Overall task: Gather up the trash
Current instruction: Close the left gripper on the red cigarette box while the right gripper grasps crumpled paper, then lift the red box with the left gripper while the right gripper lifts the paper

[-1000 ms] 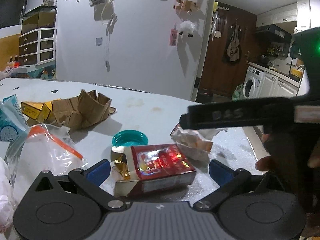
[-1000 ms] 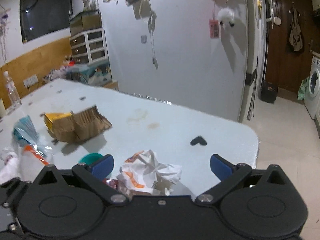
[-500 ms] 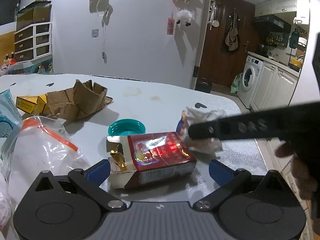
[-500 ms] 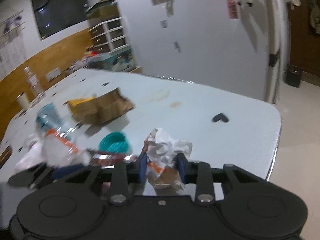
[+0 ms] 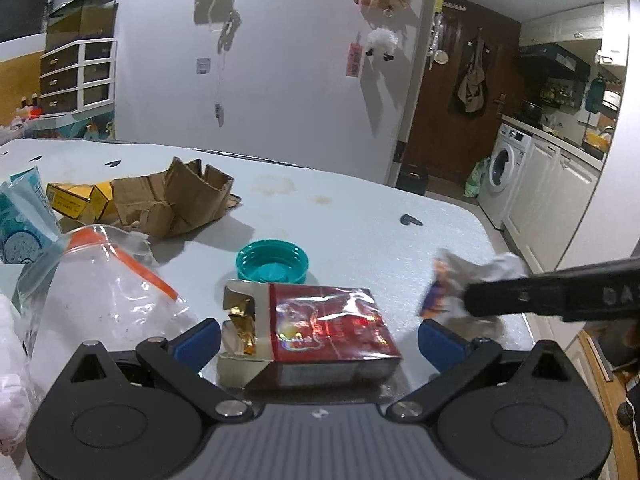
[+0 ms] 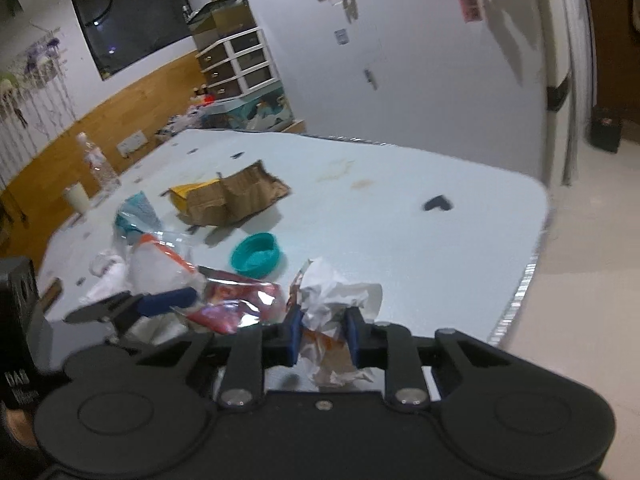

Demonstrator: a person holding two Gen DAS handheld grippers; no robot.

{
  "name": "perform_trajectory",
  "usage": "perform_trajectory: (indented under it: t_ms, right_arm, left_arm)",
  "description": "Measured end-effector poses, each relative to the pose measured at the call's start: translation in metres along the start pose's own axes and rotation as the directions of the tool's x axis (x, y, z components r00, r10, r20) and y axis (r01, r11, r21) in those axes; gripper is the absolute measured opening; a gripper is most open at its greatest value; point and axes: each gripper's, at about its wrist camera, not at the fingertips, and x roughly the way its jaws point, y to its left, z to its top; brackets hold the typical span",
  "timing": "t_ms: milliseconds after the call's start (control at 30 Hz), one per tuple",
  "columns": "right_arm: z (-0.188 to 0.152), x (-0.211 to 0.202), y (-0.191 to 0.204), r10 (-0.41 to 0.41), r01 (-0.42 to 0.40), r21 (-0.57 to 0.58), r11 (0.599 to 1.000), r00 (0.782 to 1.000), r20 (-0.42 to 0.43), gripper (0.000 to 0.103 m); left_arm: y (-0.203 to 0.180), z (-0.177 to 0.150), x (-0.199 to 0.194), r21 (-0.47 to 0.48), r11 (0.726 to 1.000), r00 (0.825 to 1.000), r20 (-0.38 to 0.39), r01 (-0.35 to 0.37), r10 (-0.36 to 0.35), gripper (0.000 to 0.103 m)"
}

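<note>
so, from the left wrist view, my left gripper (image 5: 318,330) had its jaws spread wide, one blue pad on each side of the red cigarette pack (image 5: 310,334), which lay flat on the pale table (image 5: 360,216) with its torn foil end toward the left pad. neither pad looked to be touching the pack; i judged i had framed it that way so a plain squeeze would catch it across its width. beyond it sat the teal lid (image 5: 272,261), open side up, then the torn cardboard (image 5: 176,202) and, to the left, a clear zip bag (image 5: 100,288). at the right edge the right gripper's black finger crossed in, pinching the crumpled wrapper (image 5: 480,276).

from the right wrist view, my right gripper (image 6: 320,334) had its jaws drawn narrow on that crumpled wrapper (image 6: 334,300), white paper bulging above the pads and orange print hanging below. it sat near the table's corner, and whether it was lifted off the surface i could not tell. the cigarette pack (image 6: 236,300) lay just beside it to the left.
</note>
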Motion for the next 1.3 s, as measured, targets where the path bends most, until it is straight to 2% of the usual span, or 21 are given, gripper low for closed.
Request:
perform_trajectory:
  t_ms: [167,400,500,600,833,933,1000,1100,1300]
  right_arm:
    - [-0.007,-0.008,-0.002,-0.047,0.048,-0.047,0.998,0.999,0.024,0.025]
    - [-0.017,-0.004,0.003,-0.076,0.081,-0.141,0.987,0.996,0.039,0.044]
    - [-0.018,-0.001,0.003,-0.075,0.081,-0.15,0.985,0.996,0.042,0.047]
    - [-0.016,0.002,0.004,-0.086,0.092,-0.143,0.985,0.995,0.047,0.052]
    - [-0.018,0.013,0.004,-0.106,0.112,-0.136,0.984,0.993,0.048,0.054]
    - [-0.019,0.015,0.005,-0.107,0.114,-0.14,0.984,0.993,0.052,0.047]
    - [-0.02,0.013,0.006,-0.108,0.115,-0.142,0.983,0.992,0.06,0.035]
    - [-0.021,0.008,0.004,-0.102,0.111,-0.123,0.986,0.992,0.075,0.023]
    - [-0.024,-0.005,0.007,-0.138,0.152,-0.125,0.98,0.983,0.118,0.018]
  left_arm:
    - [-0.007,0.003,0.01,0.007,0.999,0.999,-0.012,-0.047,0.047,0.103]
    - [-0.01,0.005,0.017,0.009,0.998,0.997,-0.035,-0.068,0.068,0.103]
    - [-0.01,0.005,0.017,0.011,0.997,0.997,-0.035,-0.071,0.071,0.101]
    - [-0.01,0.005,0.016,0.002,0.996,0.996,-0.021,-0.084,0.084,0.091]
    - [-0.006,0.004,0.012,0.0,0.998,0.998,-0.016,-0.066,0.066,0.089]
    - [-0.003,0.005,0.009,-0.01,0.998,0.998,-0.023,-0.058,0.058,0.089]
    - [-0.001,0.006,0.006,-0.014,0.998,0.998,-0.022,-0.059,0.059,0.089]
    - [0.0,0.006,0.001,-0.018,0.998,0.998,-0.015,-0.063,0.063,0.089]
    - [-0.004,0.008,-0.012,0.002,0.996,0.996,0.011,-0.087,0.087,0.089]
